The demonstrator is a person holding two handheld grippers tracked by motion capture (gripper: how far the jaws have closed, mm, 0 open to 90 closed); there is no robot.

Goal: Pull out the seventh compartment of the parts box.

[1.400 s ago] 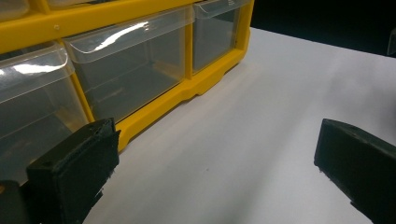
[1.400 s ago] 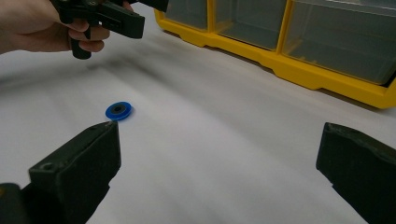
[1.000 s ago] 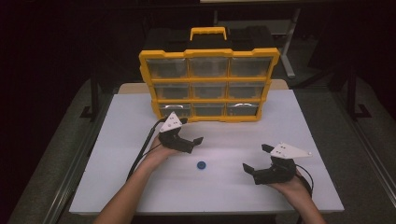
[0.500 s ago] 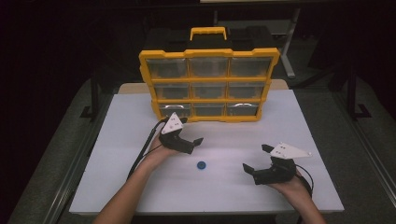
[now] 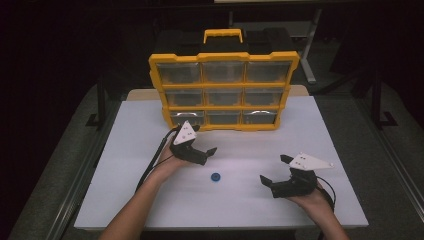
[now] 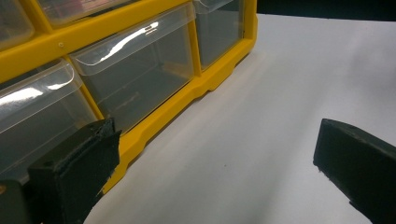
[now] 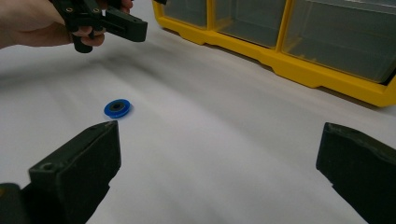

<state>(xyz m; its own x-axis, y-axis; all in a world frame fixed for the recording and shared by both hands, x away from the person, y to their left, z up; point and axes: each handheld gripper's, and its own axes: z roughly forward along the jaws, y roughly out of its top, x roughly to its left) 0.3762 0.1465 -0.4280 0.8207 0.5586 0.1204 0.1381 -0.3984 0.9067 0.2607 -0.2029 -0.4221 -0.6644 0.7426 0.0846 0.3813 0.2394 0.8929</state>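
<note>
A yellow organizer (image 5: 223, 90) with nine clear drawers stands upright at the back of the white table (image 5: 125, 200). A small blue disc (image 5: 215, 176) with a dark centre lies flat on the table between the two hands. My left gripper (image 5: 204, 140) is open and holds nothing, just in front of the organizer's bottom left drawer and behind the disc. In the left gripper view its jaws (image 6: 215, 158) frame bare table beside the organizer's yellow base (image 6: 159, 123). My right gripper (image 5: 274, 169) is open and holds nothing, to the right of the disc (image 7: 117, 107).
The organizer has a yellow carry handle (image 5: 222, 34) on top. Black cables (image 5: 150, 170) trail from the left gripper toward the front edge. In the right gripper view the left hand and its gripper (image 7: 107, 21) show beyond the disc. Dark floor surrounds the table.
</note>
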